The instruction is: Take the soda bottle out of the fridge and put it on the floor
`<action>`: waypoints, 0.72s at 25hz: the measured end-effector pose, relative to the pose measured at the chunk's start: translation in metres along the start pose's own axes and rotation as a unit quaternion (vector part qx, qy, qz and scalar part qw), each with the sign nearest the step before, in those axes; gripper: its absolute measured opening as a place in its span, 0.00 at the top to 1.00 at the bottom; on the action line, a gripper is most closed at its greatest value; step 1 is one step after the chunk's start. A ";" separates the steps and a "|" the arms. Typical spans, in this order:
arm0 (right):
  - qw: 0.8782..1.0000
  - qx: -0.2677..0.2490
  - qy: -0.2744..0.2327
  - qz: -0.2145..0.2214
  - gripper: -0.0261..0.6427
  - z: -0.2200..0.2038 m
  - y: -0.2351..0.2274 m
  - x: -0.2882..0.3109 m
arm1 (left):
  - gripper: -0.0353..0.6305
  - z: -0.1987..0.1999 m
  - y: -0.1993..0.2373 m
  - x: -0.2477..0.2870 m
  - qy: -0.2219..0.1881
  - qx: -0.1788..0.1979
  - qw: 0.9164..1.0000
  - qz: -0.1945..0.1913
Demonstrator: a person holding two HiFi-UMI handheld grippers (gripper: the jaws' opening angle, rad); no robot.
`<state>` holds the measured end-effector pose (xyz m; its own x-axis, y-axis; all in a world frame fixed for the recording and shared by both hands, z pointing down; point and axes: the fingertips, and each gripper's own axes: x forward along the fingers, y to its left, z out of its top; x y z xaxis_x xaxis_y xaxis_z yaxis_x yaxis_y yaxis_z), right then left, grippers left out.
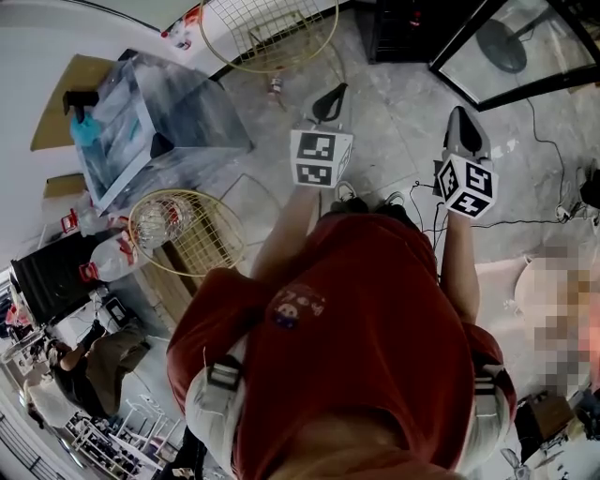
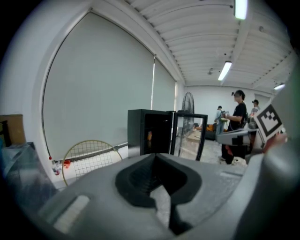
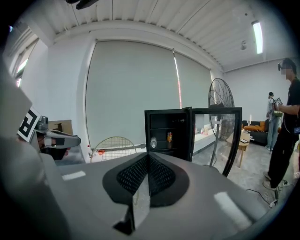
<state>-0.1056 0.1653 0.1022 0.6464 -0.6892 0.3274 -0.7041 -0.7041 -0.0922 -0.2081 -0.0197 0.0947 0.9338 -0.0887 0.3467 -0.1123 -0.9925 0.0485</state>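
Facing the open fridge [image 3: 166,113], you hold the left gripper [image 2: 155,157] and right gripper [image 3: 149,157] with jaws pressed together, empty. The soda bottle [image 3: 153,142] stands on a shelf inside it, well apart from both.

Empty closed tongs [image 2: 155,157] face the open fridge [image 2: 136,127].

A pale blind [image 3: 126,93] covers the big window at 11 o'clock in the right gripper view. The ribbed white ceiling [image 3: 154,18] runs across 12 o'clock and carries a lit tube [image 3: 257,30] at 2 o'clock. A standing fan [image 3: 220,101] rises at 3 o'clock, with an orange sofa [image 3: 255,127] and a low table [image 3: 243,139] beyond it by the white end wall [image 3: 248,89]. In the head view, grey marbled floor [image 1: 394,103] spreads at 1 o'clock, and 1 round wire rack [image 1: 272,28] stands at 12 o'clock.
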 end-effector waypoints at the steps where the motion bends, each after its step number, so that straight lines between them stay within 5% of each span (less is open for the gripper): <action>1: 1.000 0.002 -0.001 -0.002 0.96 -0.002 0.004 0.001 | 0.95 -0.004 0.004 -0.001 0.003 -0.002 1.000 0.000; 18: 1.000 0.008 0.013 -0.016 0.96 -0.019 0.047 0.008 | 0.95 -0.035 0.041 -0.018 0.013 -0.015 1.000 -0.014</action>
<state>-0.1395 0.1301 0.1184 0.6609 -0.6617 0.3541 -0.6777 -0.7289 -0.0970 -0.2416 -0.0560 0.1235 0.9276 -0.0579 0.3690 -0.0962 -0.9916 0.0863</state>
